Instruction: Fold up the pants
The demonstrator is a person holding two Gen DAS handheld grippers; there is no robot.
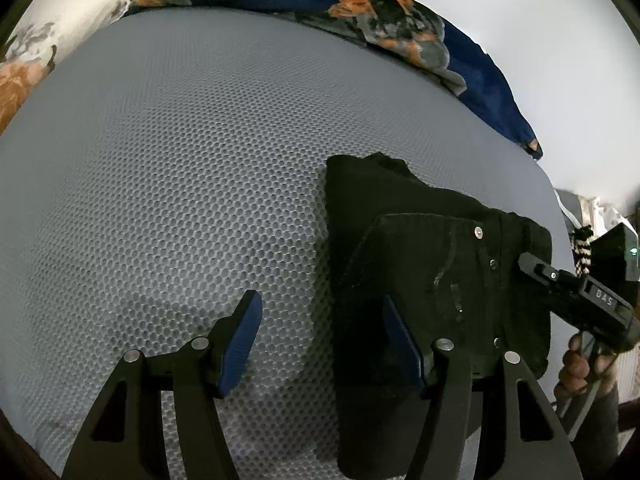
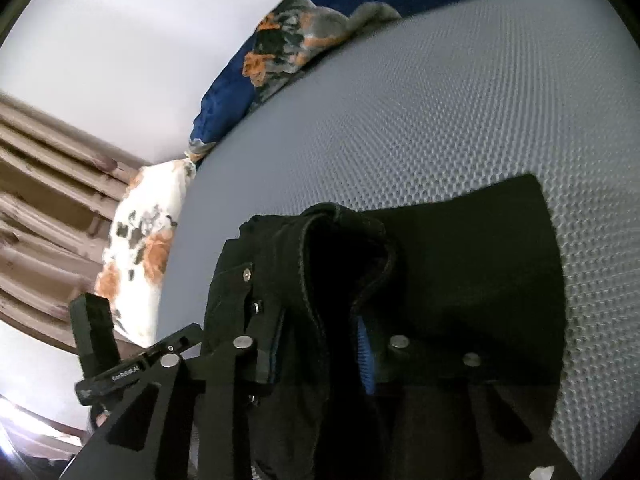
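Note:
Black pants (image 1: 420,208), folded into a compact stack with metal buttons showing, lie on a grey mesh mattress (image 1: 160,160). My left gripper (image 1: 320,328) is open low over the mattress, its right finger above the stack's left edge and its left finger over bare mesh. In the right wrist view my right gripper (image 2: 320,352) is shut on a raised fold of the pants (image 2: 480,260) at the waistband, with fabric bunched between the blue pads. From the left wrist view, the right gripper (image 1: 524,260) meets the stack's right edge.
A blue floral blanket (image 1: 400,20) is bunched along the mattress's far edge, with a white floral pillow (image 1: 60,32) beside it. A hand (image 1: 576,364) holds the right tool. Brown drapes (image 2: 40,180) hang beyond the pillow (image 2: 140,240). A white wall stands behind the bed.

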